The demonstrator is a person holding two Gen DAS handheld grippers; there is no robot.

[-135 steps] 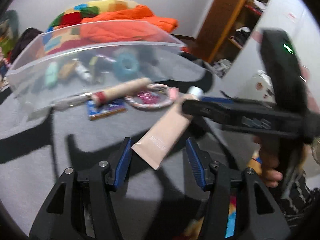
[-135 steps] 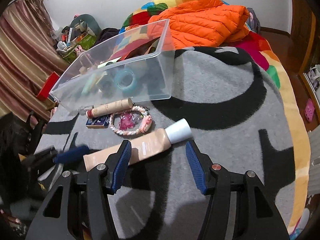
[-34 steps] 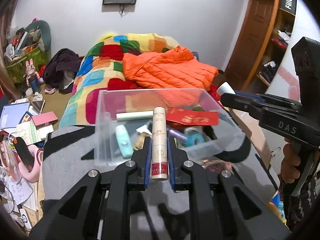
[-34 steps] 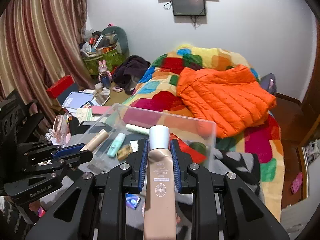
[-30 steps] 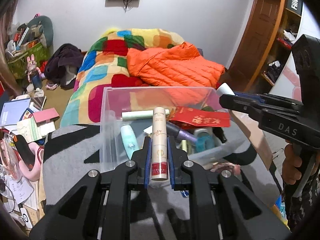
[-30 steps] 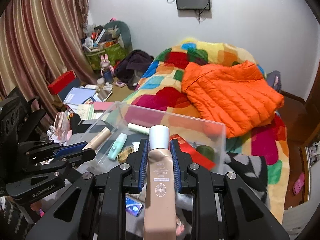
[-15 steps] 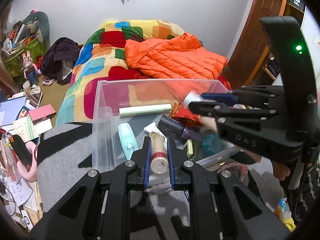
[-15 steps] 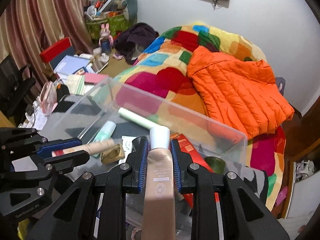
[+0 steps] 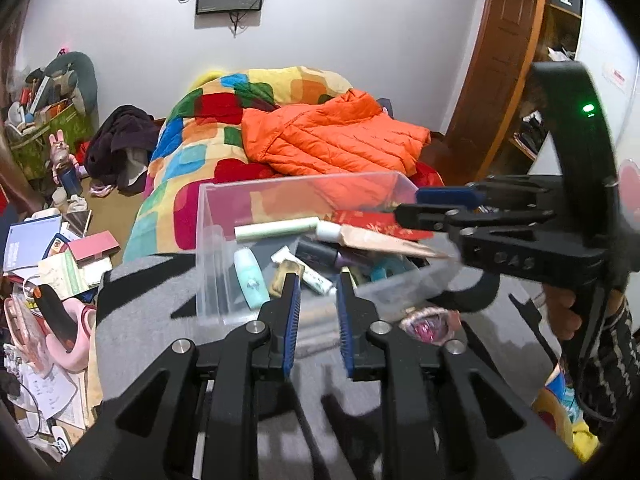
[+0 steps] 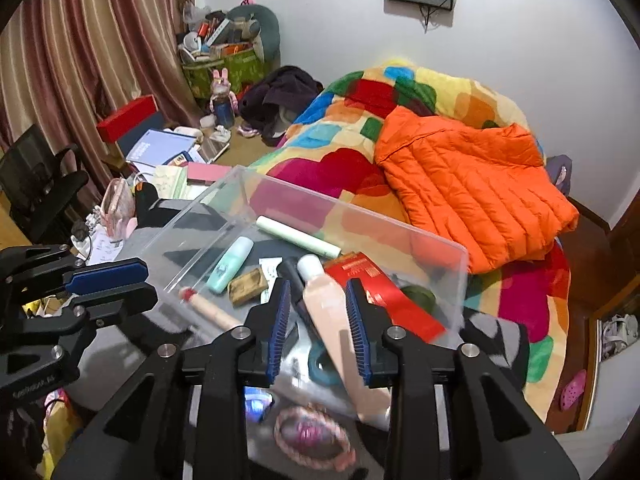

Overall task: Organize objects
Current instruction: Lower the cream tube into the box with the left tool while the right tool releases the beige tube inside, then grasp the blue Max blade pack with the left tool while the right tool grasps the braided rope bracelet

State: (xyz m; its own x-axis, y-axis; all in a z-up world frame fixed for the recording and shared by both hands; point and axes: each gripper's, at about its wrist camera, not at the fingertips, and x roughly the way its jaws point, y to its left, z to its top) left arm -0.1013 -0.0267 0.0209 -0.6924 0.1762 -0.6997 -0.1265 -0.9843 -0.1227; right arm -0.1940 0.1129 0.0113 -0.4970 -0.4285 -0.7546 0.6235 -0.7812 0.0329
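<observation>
A clear plastic bin point(image 9: 208, 216) point(image 10: 360, 216) stands on the grey blanket and holds several toiletries. My left gripper point(image 9: 317, 296) is open and empty over the bin's near wall; the slim beige tube with a red band point(image 10: 208, 308) lies blurred in the bin under it. My right gripper point(image 10: 320, 308) is open over the bin; the big beige tube with a white cap point(image 10: 332, 316) point(image 9: 380, 240) is blurred and loose between its jaws, dropping into the bin. The right gripper also shows in the left wrist view point(image 9: 416, 204).
A pink braided ring point(image 10: 312, 436) point(image 9: 424, 320) lies on the blanket in front of the bin. An orange jacket point(image 9: 332, 140) lies on the patchwork bedspread behind. Clutter covers the floor at left point(image 9: 52, 248).
Both grippers have opened over the bin. The slim tube has left my left gripper and the big beige tube has slipped from my right gripper into the bin.
</observation>
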